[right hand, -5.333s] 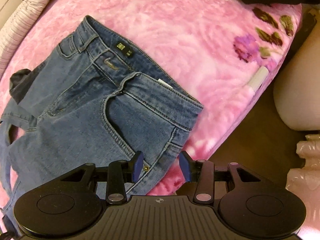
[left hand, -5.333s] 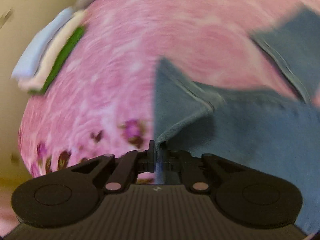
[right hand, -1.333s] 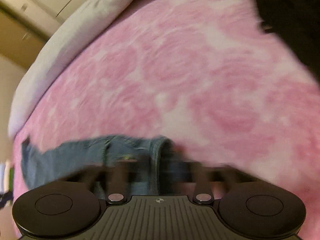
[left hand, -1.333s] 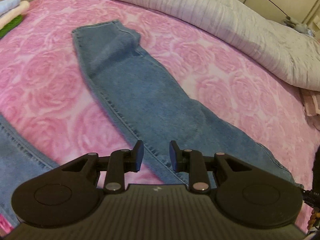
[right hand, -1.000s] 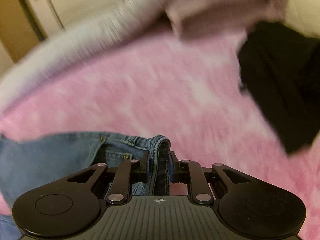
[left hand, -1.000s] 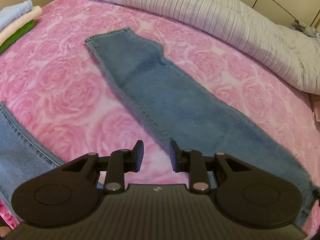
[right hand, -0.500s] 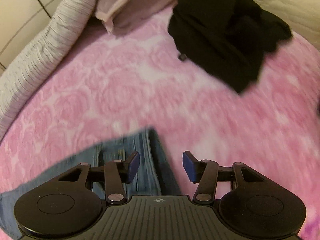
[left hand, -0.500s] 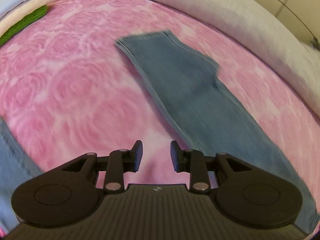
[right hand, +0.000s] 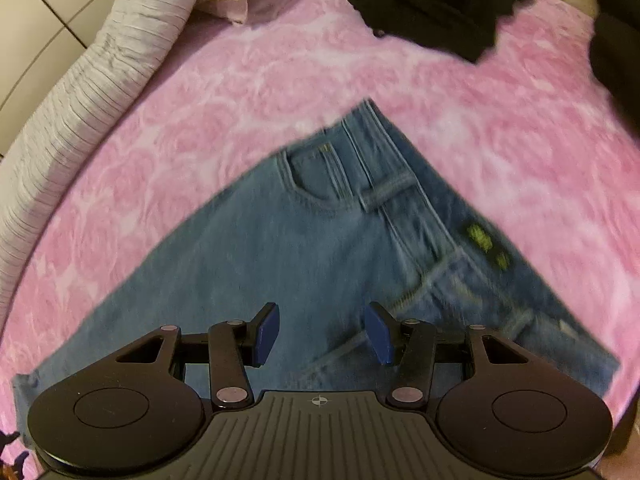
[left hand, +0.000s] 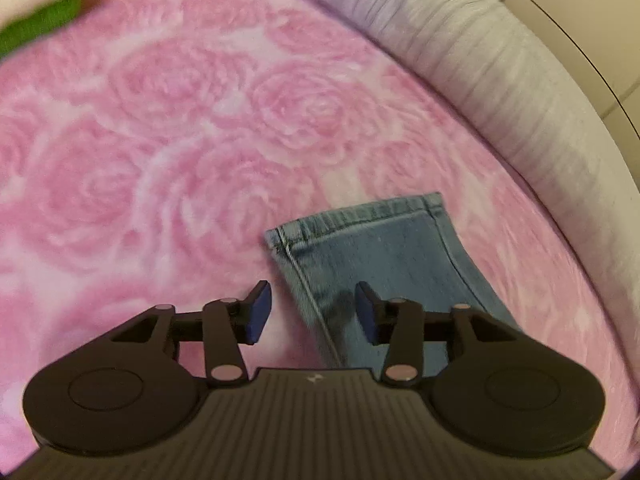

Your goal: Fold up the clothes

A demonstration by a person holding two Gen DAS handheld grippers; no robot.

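Two tongs, nothing clamped: my left gripper [left hand: 313,312], closing, straddles the blue denim jeans [left hand: 384,264] hem seam at lower centre and may pinch one layer; my right gripper [right hand: 322,334] gapes above the waistband.

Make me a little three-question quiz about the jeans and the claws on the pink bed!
1. True or false: the left claw pinches the jeans' hem.
2. What lies under the right claw? A) waistband end of the jeans B) black clothes C) pillow
3. Fill in: the blanket has a ____ pattern.

Key: 1 false, its pads are apart above the leg. 2 A. 3 rose.
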